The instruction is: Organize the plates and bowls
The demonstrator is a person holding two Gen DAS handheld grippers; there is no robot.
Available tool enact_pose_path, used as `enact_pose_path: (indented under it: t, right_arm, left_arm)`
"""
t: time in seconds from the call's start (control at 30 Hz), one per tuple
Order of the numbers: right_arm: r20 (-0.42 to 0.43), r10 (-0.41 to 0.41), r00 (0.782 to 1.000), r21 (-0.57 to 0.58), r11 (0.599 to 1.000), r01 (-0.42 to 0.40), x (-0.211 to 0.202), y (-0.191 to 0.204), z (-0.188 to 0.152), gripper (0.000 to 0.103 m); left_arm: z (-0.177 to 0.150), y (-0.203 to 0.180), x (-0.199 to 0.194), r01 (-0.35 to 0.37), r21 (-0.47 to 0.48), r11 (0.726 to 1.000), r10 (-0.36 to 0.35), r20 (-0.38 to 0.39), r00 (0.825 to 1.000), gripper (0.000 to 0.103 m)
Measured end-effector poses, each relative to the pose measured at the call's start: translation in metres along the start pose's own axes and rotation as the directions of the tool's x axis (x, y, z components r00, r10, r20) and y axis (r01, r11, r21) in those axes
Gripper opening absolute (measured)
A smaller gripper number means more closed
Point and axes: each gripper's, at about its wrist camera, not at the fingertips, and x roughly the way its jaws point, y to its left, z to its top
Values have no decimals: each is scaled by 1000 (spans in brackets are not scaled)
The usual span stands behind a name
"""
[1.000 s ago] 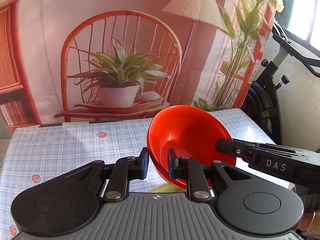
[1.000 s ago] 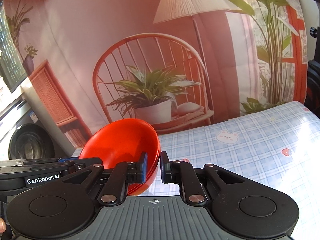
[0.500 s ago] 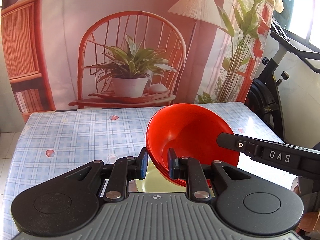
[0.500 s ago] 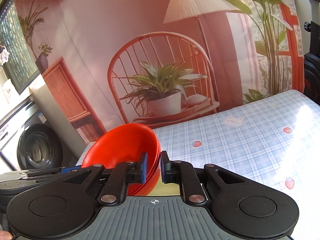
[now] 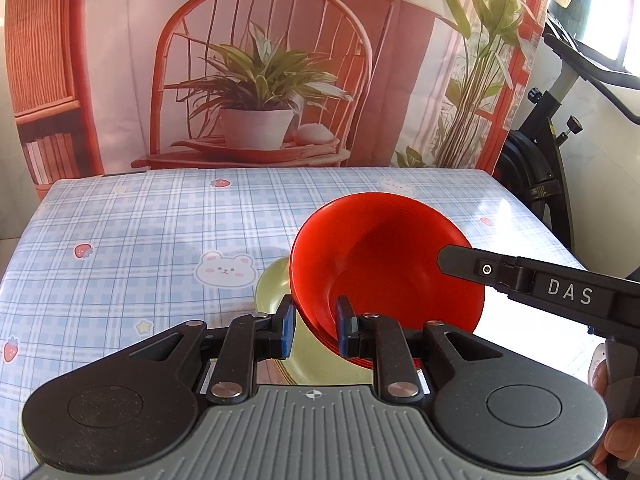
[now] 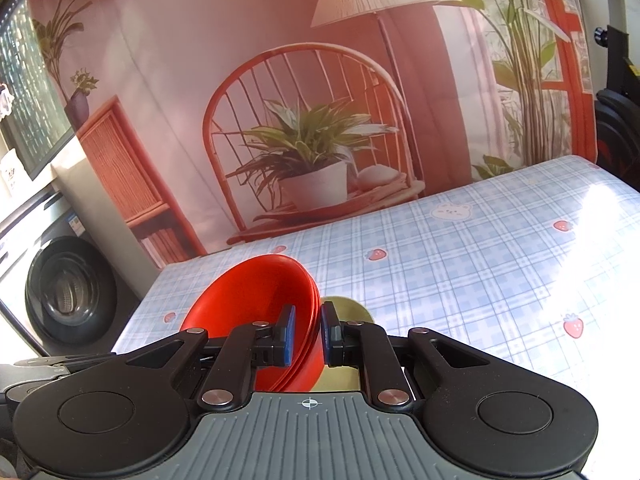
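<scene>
A stack of red bowls [image 5: 384,264] is held between both grippers, tilted, just above a pale green plate [image 5: 276,288] on the checked tablecloth. My left gripper [image 5: 316,330] is shut on the stack's near rim. My right gripper [image 6: 306,334] is shut on the opposite rim of the red bowls [image 6: 256,304]; its finger [image 5: 520,276] crosses the bowls in the left wrist view. The green plate [image 6: 344,308] shows behind the bowls in the right wrist view, mostly hidden.
The table [image 5: 140,240] has a blue plaid cloth with strawberries and bears. A printed backdrop [image 5: 260,80] hangs behind its far edge. An exercise bike [image 5: 552,152] stands to the right. A washing machine [image 6: 60,292] stands to the left of the table.
Both grippers have carried the red bowls downward toward the table. The green plate has come into view beneath the bowls. Both grips are unchanged.
</scene>
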Motion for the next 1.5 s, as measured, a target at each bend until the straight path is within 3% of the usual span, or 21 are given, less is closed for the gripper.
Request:
enact_pose_path:
  t: [0.43, 1.2, 1.27, 1.37, 1.5]
  right_arm:
    - [-57, 7, 998, 40, 999, -5, 28, -16, -25, 13]
    - [-85, 5, 996, 14, 1000, -4, 41, -21, -36, 13]
    - [-82, 5, 997, 13, 1000, -4, 40, -21, -35, 15]
    - [-54, -4, 999, -9, 1000, 4, 35, -18, -31, 26]
    - [-14, -11, 1000, -22, 1000, 11, 24, -17, -20, 28]
  left_arm:
    - [-15, 7, 19, -13, -20, 1000, 13, -23, 1000, 21]
    - [-25, 5, 32, -45, -5, 999, 45, -35, 998, 21]
    - [-25, 5, 30, -67, 2, 998, 67, -26, 997, 22]
    - [-22, 2, 25, -97, 19, 995, 97, -14, 995, 23]
    - [-16, 2, 14, -116, 20, 993, 115, 13, 993, 25]
